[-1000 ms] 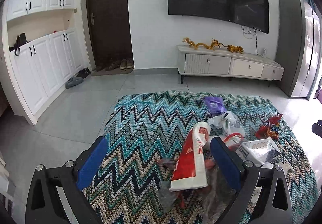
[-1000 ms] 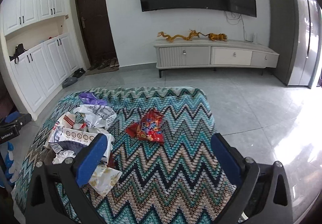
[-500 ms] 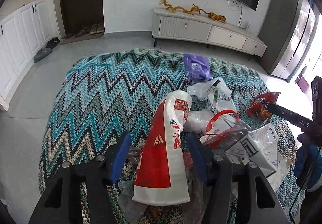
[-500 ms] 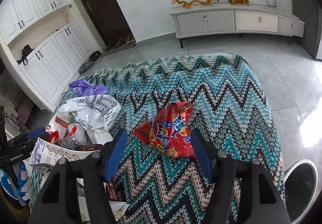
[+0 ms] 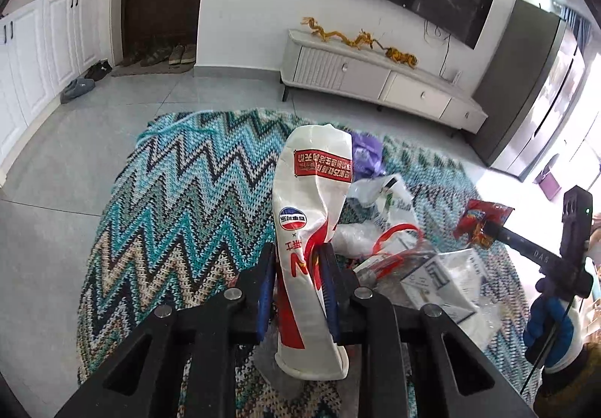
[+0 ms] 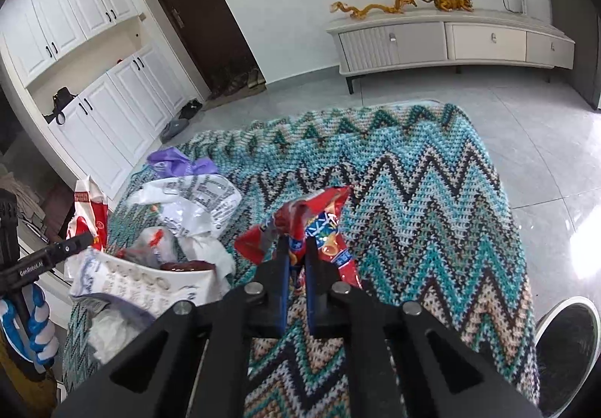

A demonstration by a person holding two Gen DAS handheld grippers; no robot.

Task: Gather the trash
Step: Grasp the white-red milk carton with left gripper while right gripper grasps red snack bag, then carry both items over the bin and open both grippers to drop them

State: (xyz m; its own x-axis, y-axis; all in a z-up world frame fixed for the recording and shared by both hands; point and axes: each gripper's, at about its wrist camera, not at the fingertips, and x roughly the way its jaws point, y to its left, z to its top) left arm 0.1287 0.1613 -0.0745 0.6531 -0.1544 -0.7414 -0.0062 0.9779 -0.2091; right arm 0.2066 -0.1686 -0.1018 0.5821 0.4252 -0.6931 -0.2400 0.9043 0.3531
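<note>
My left gripper [image 5: 297,249] is shut on a tall white and red bag [image 5: 313,215] and holds it upright above the zigzag blanket [image 5: 180,215]. My right gripper [image 6: 296,243] is shut on a red snack wrapper [image 6: 323,218], lifted off the blanket [image 6: 432,215]. The right gripper with the wrapper [image 5: 482,220] also shows at the right of the left wrist view. The white and red bag [image 6: 88,215] shows at the left of the right wrist view. A pile of white plastic bags [image 6: 195,207] and a purple bag [image 6: 176,164] lies between the two grippers.
A round bin [image 6: 567,343] with a dark inside stands on the floor at the lower right. A white printed box [image 6: 146,282] and loose wrappers [image 5: 424,267] lie in the pile. A TV cabinet [image 5: 379,83] and white cupboards [image 6: 109,106] stand beyond the tiled floor.
Both grippers have closed: the left on the white and red bag, the right on the red snack wrapper. Both items are now lifted off the blanket.
</note>
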